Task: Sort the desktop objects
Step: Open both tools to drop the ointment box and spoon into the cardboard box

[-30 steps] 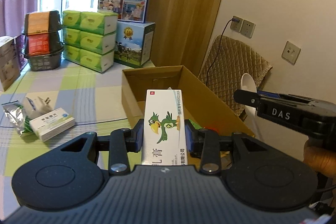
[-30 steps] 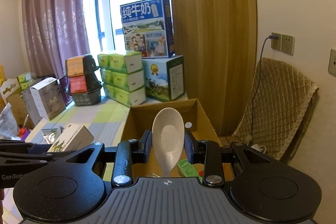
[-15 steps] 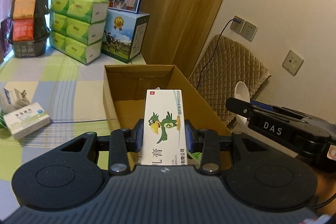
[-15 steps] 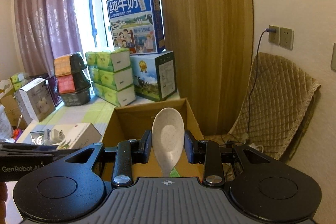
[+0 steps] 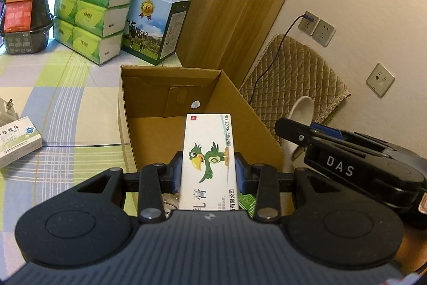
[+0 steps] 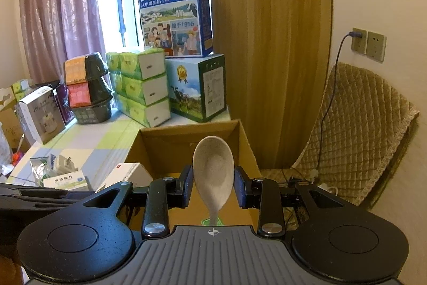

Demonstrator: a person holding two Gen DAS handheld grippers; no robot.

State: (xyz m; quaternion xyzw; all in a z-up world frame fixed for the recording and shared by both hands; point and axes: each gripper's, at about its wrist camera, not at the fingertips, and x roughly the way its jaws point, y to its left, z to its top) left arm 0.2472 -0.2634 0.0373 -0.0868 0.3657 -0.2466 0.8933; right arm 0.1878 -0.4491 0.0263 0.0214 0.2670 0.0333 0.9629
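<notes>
My left gripper (image 5: 208,168) is shut on a white ointment box with a green parrot (image 5: 209,159), held upright over the near end of an open cardboard box (image 5: 149,108). My right gripper (image 6: 213,184) is shut on a beige speckled spoon (image 6: 213,170), bowl up, above the same cardboard box (image 6: 170,143). In the left wrist view the right gripper (image 5: 287,128) hangs just past the carton's right wall, the spoon (image 5: 301,111) sticking out of it. The ointment box (image 6: 125,172) shows at left in the right wrist view.
On the checked tablecloth (image 5: 66,103) lie a white medicine box (image 5: 16,138), a plug adapter (image 6: 65,160) and a foil pouch (image 6: 37,164). Green tissue packs (image 5: 90,15), milk cartons (image 6: 173,18) and stacked black bowls (image 5: 24,12) stand at the back. A quilted chair (image 6: 355,124) is right.
Both grippers have moved forward and to the right, closer over the cardboard box, each still holding its object. The medicine box on the cloth has slid towards the left edge of view.
</notes>
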